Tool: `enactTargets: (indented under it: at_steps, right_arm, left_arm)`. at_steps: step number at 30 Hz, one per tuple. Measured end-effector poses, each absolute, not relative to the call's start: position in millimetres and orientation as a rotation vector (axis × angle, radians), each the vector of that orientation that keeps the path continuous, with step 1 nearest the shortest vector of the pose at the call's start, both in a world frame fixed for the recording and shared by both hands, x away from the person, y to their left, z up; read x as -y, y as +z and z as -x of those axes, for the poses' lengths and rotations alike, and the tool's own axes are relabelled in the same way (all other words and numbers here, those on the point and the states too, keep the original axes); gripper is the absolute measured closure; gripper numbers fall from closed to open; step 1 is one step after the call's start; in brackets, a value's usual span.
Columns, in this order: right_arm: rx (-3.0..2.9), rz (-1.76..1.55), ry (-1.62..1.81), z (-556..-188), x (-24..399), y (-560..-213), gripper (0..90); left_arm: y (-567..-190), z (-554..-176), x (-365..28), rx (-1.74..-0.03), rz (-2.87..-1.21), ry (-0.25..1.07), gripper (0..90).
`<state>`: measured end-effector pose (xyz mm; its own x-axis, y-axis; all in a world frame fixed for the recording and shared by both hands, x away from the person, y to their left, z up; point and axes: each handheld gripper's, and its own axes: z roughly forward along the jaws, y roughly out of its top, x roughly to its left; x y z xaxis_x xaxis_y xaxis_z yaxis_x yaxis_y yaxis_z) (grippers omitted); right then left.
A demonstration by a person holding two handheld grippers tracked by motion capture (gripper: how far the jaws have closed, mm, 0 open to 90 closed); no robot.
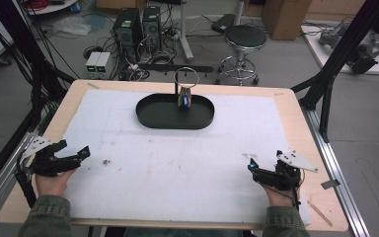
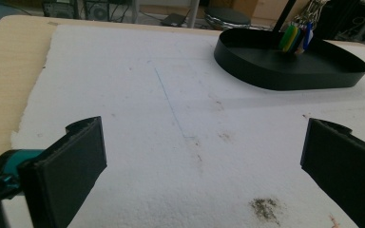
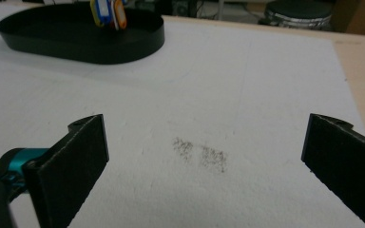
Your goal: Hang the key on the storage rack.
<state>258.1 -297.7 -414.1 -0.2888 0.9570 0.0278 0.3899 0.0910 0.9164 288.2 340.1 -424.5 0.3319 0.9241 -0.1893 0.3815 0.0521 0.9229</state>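
Note:
A black oval tray [image 1: 148, 118] sits at the far middle of the white mat [image 1: 177, 163]. In it stands a thin post with a metal ring [image 1: 186, 77], from which several coloured tags [image 1: 184, 100] hang. My left gripper [image 1: 76, 150] rests at the mat's near left and is open, nothing between its jaws. At the near right my right gripper [image 1: 256, 165] is open too and holds nothing. The left gripper view looks past the left gripper [image 2: 202, 161] to the tray [image 2: 266, 78] and tags [image 2: 294, 38]. The right gripper view shows the right gripper [image 3: 204, 161], the tray [image 3: 100, 52] and the tags [image 3: 108, 12].
The mat lies on a wooden table [image 1: 296, 103] and carries dark smudges [image 3: 200, 154] near the right gripper and another smudge [image 2: 265, 209] near the left. Behind the table stand a stool [image 1: 245, 37], computer towers [image 1: 128, 24] and black frame posts [image 1: 335, 54].

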Motion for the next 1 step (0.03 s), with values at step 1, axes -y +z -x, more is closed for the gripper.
enactTargets:
  at_steps: [1]
  right_arm:
    - [-1.741,-1.331,1.186,-257.0,298.5,-413.3,0.6]
  left_arm:
    - [-424.5,-288.2,-339.9,-1.235,-1.531,0.637,1.7]
